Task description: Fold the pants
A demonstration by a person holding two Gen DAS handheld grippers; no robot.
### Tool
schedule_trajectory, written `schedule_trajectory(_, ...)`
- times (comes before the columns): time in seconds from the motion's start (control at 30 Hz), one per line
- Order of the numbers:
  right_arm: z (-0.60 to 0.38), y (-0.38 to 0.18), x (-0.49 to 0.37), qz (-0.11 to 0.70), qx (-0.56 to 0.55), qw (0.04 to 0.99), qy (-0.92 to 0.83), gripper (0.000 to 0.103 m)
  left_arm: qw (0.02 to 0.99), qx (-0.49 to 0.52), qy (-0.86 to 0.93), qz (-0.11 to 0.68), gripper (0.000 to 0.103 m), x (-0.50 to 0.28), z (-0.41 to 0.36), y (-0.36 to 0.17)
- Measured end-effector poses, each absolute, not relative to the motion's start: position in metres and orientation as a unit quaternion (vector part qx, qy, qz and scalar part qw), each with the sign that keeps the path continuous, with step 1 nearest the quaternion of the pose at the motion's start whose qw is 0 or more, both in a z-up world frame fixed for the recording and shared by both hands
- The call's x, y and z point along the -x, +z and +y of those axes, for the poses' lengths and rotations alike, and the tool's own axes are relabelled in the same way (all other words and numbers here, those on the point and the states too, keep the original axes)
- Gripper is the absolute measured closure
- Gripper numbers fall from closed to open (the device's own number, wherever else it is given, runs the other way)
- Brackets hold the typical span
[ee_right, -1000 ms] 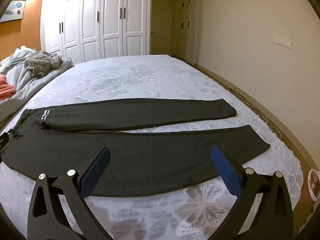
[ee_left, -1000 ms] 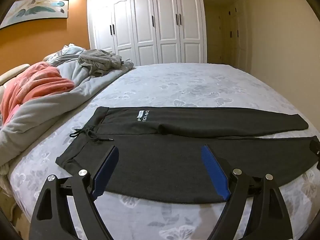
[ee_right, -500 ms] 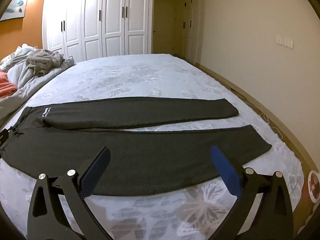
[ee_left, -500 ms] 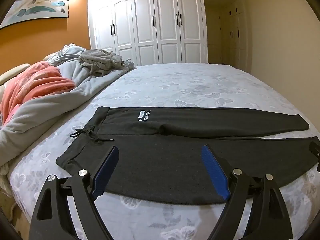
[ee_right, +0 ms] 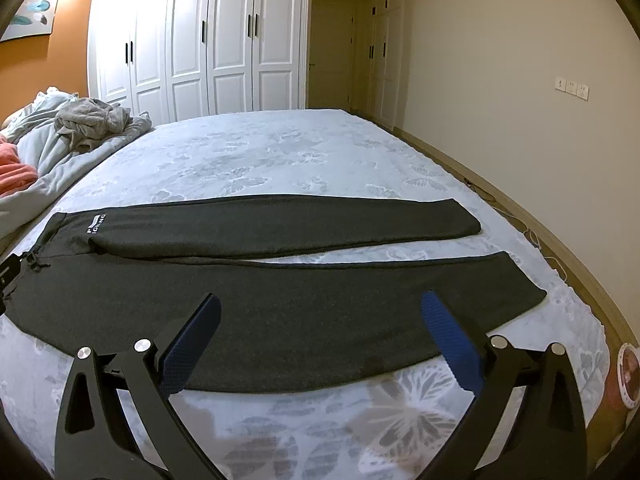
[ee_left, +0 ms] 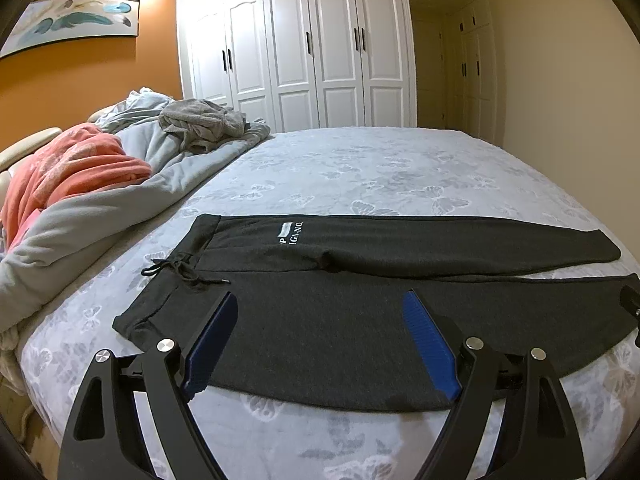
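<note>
Dark grey pants (ee_left: pixel 320 332) (ee_right: pixel 280 320) lie flat across the bed, waistband with a drawstring (ee_left: pixel 176 270) to the left, both legs running right, white lettering on the far leg. My left gripper (ee_left: pixel 320 300) hovers open above the near leg close to the waist. Over the near leg toward its cuff (ee_right: pixel 524 284), my right gripper (ee_right: pixel 320 300) stands open too. Neither holds anything. Both sets of blue pads (ee_left: pixel 426 340) (ee_right: pixel 448 340) are bare.
A grey blanket (ee_left: pixel 120 200), an orange-pink blanket (ee_left: pixel 68 168) and a crumpled grey garment (ee_left: pixel 200 120) are heaped at the left of the bed (ee_left: pixel 360 168). White wardrobe doors (ee_left: pixel 312 52) stand behind. The bed's right edge drops to the floor by the wall.
Both views have shifted slightly, the pants sitting a touch lower and nearer. The grippers stay open and the pants have not moved.
</note>
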State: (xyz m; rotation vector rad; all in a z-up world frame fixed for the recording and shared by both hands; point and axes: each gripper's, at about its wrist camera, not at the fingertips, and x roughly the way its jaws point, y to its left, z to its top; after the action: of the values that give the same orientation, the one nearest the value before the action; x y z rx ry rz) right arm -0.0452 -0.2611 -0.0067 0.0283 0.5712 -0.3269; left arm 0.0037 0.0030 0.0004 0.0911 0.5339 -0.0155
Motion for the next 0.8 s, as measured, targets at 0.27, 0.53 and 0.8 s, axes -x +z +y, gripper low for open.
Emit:
schedule_trajectory(0.27,-0.2611,-0.0069,0.0453,0.281,-0.017,0.946,-0.159,0.005,0.964,-0.045,-0.008,0.263,0.021,-0.0031,0.0053,0.0002)
schedule_trajectory(0.53,-0.2596,-0.0073,0.0464,0.280,-0.018,0.947,-0.158,0.005,0.964,-0.047,-0.007,0.262,0.021,-0.0020,0.0032,0.0014)
schedule_trajectory(0.8,-0.2570,-0.0083,0.0459,0.282,-0.019,0.947,-0.156,0.005,0.964,-0.049,-0.008,0.261,0.021,-0.0038,0.0053,0.0028)
